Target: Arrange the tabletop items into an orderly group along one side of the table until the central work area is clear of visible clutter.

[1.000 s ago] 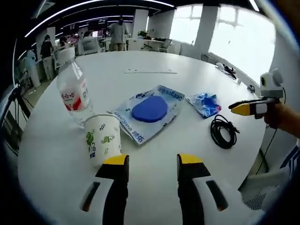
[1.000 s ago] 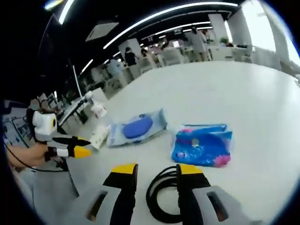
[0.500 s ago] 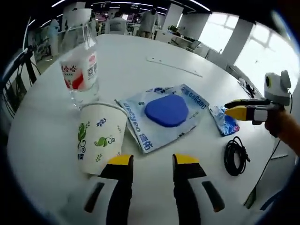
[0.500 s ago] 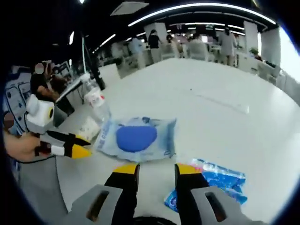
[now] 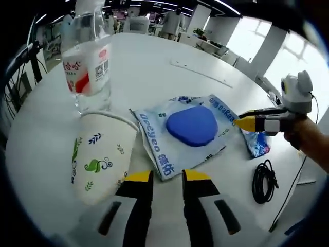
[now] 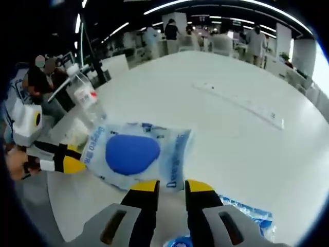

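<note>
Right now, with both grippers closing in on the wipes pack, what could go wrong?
1. The left gripper sits right beside the white paper cup with green leaf print; a sideways nudge could tip it.
2. The clear plastic water bottle with red label stands just behind the cup and might topple too.
3. The right gripper could drag the flat pale-blue wipes pack rather than grip it.

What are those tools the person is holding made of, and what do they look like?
Each is a hand-held gripper with two flat black jaws tipped in yellow, set on a pale grey body with dark slots. The left gripper and right gripper look alike. Seen from the side, the right gripper shows white and black bands behind its yellow tip.
</note>
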`<action>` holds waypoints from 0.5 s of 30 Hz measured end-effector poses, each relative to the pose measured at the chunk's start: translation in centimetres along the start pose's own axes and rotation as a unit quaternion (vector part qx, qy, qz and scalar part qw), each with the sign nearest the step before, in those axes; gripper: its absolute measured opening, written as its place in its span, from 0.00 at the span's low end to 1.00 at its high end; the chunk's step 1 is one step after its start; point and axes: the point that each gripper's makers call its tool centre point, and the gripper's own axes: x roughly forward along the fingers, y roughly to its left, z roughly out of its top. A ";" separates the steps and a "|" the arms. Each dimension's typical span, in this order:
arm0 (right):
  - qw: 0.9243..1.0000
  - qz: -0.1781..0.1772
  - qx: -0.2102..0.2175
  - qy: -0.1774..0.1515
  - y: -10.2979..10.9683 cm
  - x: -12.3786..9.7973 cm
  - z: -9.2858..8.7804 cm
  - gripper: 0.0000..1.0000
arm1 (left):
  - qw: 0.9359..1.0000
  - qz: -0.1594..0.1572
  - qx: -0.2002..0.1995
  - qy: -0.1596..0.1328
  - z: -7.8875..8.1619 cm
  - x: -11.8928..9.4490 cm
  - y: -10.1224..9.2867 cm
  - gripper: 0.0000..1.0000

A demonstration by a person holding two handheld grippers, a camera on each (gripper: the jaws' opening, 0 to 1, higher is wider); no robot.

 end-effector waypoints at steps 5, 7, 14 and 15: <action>1.000 -0.017 0.003 -0.010 -0.3 -0.2 0.1 0.02 | 1.000 0.012 0.014 -0.002 0.1 0.1 0.5 0.06; 1.000 -0.018 0.003 -0.014 -0.3 -0.3 0.2 0.01 | 1.000 0.013 0.016 -0.004 0.2 0.1 0.6 0.01; 0.999 -0.023 -0.017 -0.039 0.6 -1.6 0.8 0.00 | 1.000 0.001 0.014 -0.016 1.3 -0.4 0.6 0.00; 0.999 -0.024 -0.016 -0.046 0.7 -1.8 1.0 0.00 | 1.000 0.001 0.016 -0.017 1.5 -0.5 0.6 0.00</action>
